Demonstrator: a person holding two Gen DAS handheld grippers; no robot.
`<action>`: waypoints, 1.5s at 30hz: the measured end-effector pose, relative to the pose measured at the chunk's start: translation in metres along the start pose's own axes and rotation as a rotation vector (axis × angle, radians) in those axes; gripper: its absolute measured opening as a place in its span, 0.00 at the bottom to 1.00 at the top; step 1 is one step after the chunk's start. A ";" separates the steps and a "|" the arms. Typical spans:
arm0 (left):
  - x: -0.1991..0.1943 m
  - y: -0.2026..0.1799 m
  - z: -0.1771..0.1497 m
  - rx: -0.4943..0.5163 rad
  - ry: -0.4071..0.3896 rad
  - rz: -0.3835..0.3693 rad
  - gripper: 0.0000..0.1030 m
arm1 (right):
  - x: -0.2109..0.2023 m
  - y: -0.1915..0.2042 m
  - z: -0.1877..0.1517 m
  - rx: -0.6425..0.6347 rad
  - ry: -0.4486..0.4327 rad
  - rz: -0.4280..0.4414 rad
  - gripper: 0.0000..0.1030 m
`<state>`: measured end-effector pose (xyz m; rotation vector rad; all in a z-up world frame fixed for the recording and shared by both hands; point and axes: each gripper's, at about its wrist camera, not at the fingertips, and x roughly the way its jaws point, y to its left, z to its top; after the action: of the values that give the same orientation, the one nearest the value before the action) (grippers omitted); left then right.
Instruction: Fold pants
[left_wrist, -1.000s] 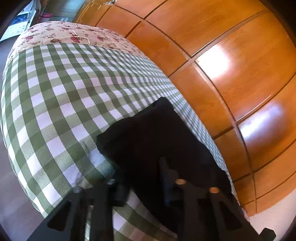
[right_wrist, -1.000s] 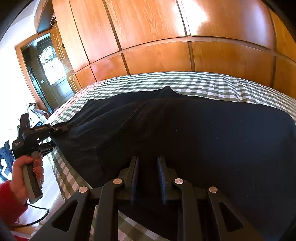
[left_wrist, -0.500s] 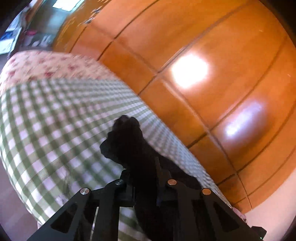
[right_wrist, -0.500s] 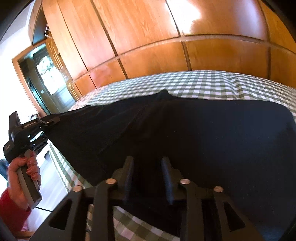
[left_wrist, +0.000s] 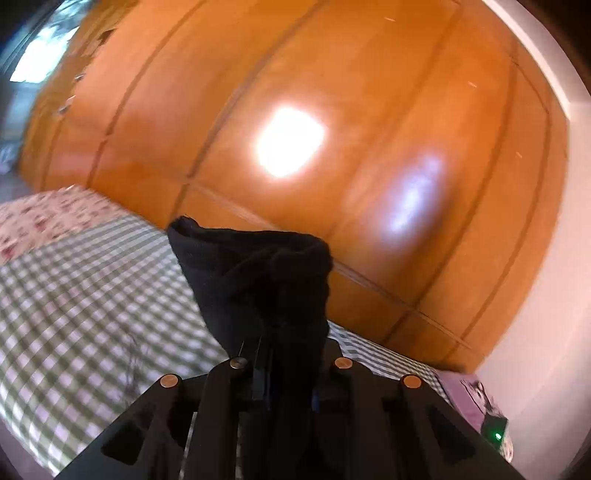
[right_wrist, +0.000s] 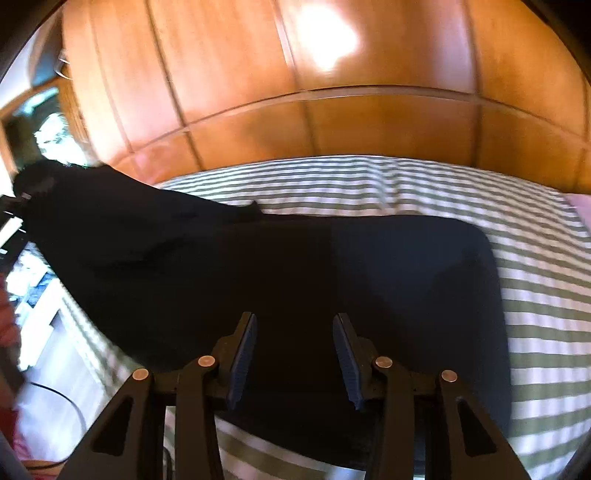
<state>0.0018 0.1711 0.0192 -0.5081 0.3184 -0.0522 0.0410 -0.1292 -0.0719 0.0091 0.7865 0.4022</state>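
Black pants (right_wrist: 280, 266) lie spread across a bed covered in a green-and-white checked sheet (right_wrist: 535, 295), before a wall of glossy orange wooden wardrobe doors (right_wrist: 369, 122). The left gripper (left_wrist: 266, 354) is clamped on one end of the garment, its jaws nearly together, the bunched dark cloth standing up from between them and lifted clear of the sheet near the bed's front edge. In the right wrist view that raised end reaches to the picture's far left. The right gripper (right_wrist: 293, 350) hangs above the pants near the bed's front edge; its jaws have just been opening and stand partly apart, the ribbed pads gripping nothing. Both views are blurred. A floral cover (left_wrist: 48, 218) lies at the bed's far end.
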 end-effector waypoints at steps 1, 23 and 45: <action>0.001 -0.008 0.000 0.019 0.002 -0.015 0.13 | -0.003 -0.006 0.001 0.005 0.009 -0.032 0.43; 0.044 -0.123 -0.041 0.181 0.154 -0.276 0.13 | -0.014 -0.047 0.000 0.111 0.062 -0.057 0.42; 0.098 -0.177 -0.139 0.354 0.430 -0.385 0.13 | -0.057 -0.106 -0.015 0.280 0.028 -0.107 0.43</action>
<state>0.0567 -0.0610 -0.0381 -0.1948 0.6145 -0.5882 0.0314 -0.2491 -0.0599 0.2223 0.8623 0.1891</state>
